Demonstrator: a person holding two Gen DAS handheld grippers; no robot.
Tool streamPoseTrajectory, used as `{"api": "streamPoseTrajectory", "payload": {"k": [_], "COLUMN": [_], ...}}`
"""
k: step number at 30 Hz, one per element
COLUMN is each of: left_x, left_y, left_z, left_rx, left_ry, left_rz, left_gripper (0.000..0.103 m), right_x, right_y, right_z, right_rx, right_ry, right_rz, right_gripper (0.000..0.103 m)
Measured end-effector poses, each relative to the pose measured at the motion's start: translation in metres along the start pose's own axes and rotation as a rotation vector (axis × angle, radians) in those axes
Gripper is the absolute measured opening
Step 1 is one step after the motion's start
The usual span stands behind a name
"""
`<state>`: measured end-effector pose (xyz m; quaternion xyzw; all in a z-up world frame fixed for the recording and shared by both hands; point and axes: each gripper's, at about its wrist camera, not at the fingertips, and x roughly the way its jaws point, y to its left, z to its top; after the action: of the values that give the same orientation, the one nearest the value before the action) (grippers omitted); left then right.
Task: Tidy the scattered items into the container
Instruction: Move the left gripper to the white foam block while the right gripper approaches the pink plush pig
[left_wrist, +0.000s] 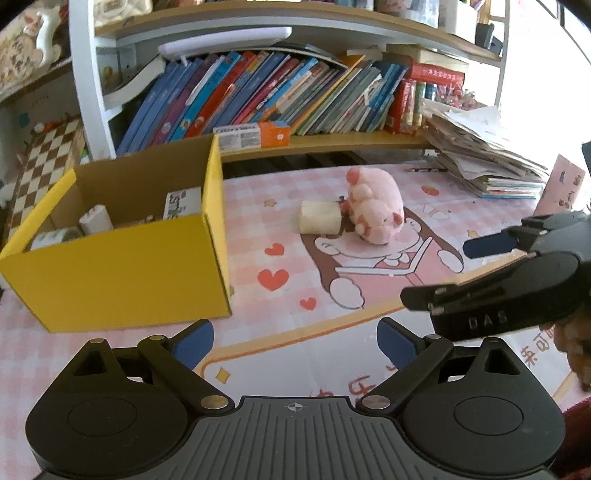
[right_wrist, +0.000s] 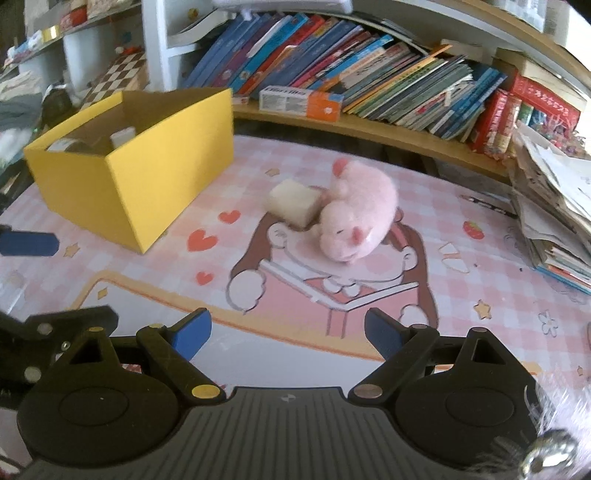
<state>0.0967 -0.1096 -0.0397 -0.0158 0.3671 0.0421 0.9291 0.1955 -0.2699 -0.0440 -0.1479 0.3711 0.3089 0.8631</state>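
Observation:
A yellow cardboard box (left_wrist: 122, 273) stands open on the left of the pink desk mat, also in the right wrist view (right_wrist: 147, 166); inside it are a tape roll (left_wrist: 55, 236), a white tube (left_wrist: 96, 219) and a small carton (left_wrist: 183, 201). A pink plush pig (left_wrist: 375, 205) (right_wrist: 356, 214) lies mid-mat, touching a cream foam block (left_wrist: 319, 218) (right_wrist: 293, 203) on its left. My left gripper (left_wrist: 295, 341) is open and empty, near the box's front corner. My right gripper (right_wrist: 288, 332) is open and empty, short of the pig; it also shows at the right in the left wrist view (left_wrist: 487, 273).
A low shelf of leaning books (left_wrist: 277, 96) runs along the back, with an orange-and-white carton (left_wrist: 251, 134) on it. A stack of papers and magazines (left_wrist: 484, 158) sits at the back right. A pen (left_wrist: 424, 170) lies near the stack.

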Motion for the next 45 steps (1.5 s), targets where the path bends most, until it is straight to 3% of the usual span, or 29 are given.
{"api": "streamPoseTrajectory", "payload": {"k": [13,20,30,36,42,45], "left_x": [0.017,0.037,0.072,0.095,0.118,0.130], "left_y": [-0.019,-0.033,-0.034,-0.035,-0.041,-0.045], "left_z": [0.027,0.033,0.059,0.070,0.076,0.079], "left_rx": [0.057,0.101,0.100,0.097,0.104,0.116], "left_ry": [-0.050,-0.039,-0.060,-0.034,-0.011,0.006], "left_rz": [0.010,-0.008,0.018,0.028,0.036,0.047], "left_gripper": [0.095,0.081,0.077,0.077,0.077,0.077], "right_x": [0.013,0.024,0.057,0.083,0.110,0.116], "right_y": [-0.027,-0.038,-0.060,-0.068,-0.074,-0.077], "right_z": [0.023,0.031,0.054,0.071,0.078,0.078], "right_rx": [0.037,0.041,0.091,0.083,0.090,0.096], "right_ry": [-0.023,-0.020,-0.003,0.007,0.050,0.061], "right_rz": [0.015,0.001,-0.014,-0.020,-0.008,0.006], "right_gripper": [0.088,0.087,0.087,0.085,0.083,0.074]}}
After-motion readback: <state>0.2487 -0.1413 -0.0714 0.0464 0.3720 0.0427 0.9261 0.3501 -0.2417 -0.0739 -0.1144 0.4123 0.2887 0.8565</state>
